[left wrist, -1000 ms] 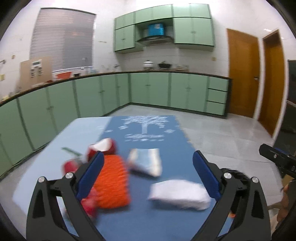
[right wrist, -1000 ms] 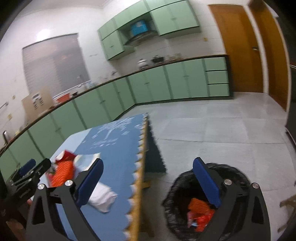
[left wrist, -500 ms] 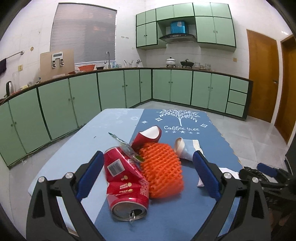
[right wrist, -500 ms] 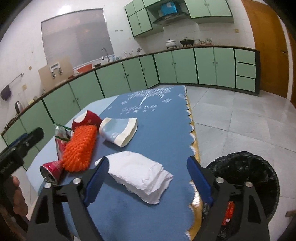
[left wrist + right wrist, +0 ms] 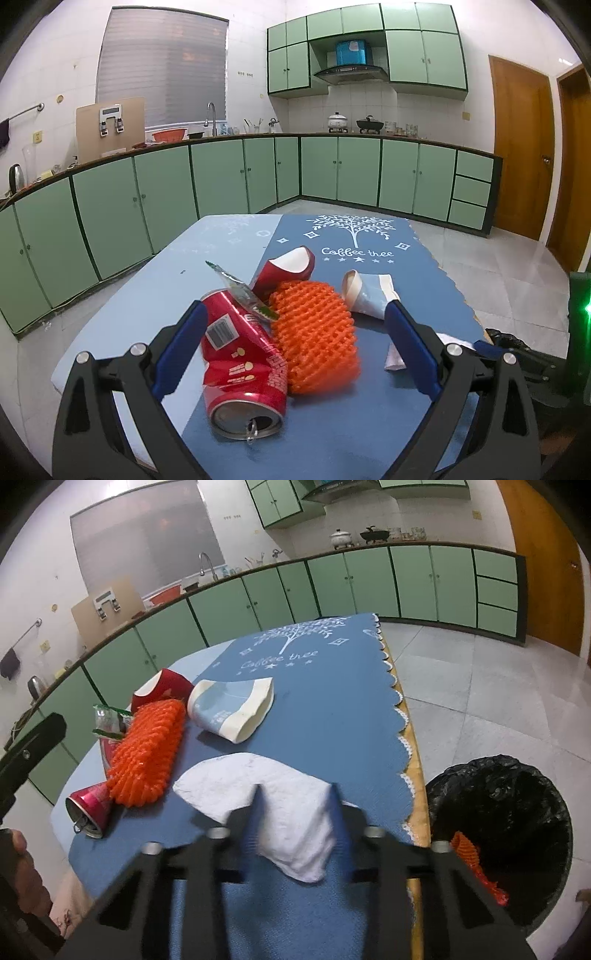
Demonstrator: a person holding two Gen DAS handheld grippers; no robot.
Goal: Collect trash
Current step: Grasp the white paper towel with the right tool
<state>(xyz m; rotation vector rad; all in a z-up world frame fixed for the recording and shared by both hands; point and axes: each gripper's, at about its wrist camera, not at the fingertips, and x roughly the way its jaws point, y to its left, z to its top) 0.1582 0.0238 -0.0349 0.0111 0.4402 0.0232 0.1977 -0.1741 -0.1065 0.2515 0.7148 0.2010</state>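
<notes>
Left wrist view, leftmost first: left gripper (image 5: 295,314) spread wide, holding nothing, low over the blue cloth (image 5: 369,424). Crushed red can (image 5: 240,354) and orange foam net (image 5: 314,332) touching side by side between its fingers. Can on its side, long axis toward the camera, open mouth nearest, torn green wrapper (image 5: 240,291) draped over its far end. Net lengthwise the same way. Likely trouble: closing from here may catch can and net together, or squirt the round can sideways toward the table's left edge. Behind them, red paper cup (image 5: 288,269) on its side, mouth up and rightward. Further right, squashed blue-and-white cup (image 5: 365,295) lying crosswise; mouth end hard to tell.

Right wrist view: right gripper (image 5: 295,801) pinched on the white tissue (image 5: 295,819) near the cloth's right edge, near end bunched between the fingers, far end flat, long axis running away leftward. Probable hazard: soft, loose hold, so slipping or dropping short of the black-bagged bin (image 5: 498,768) on the floor just right of the table.
</notes>
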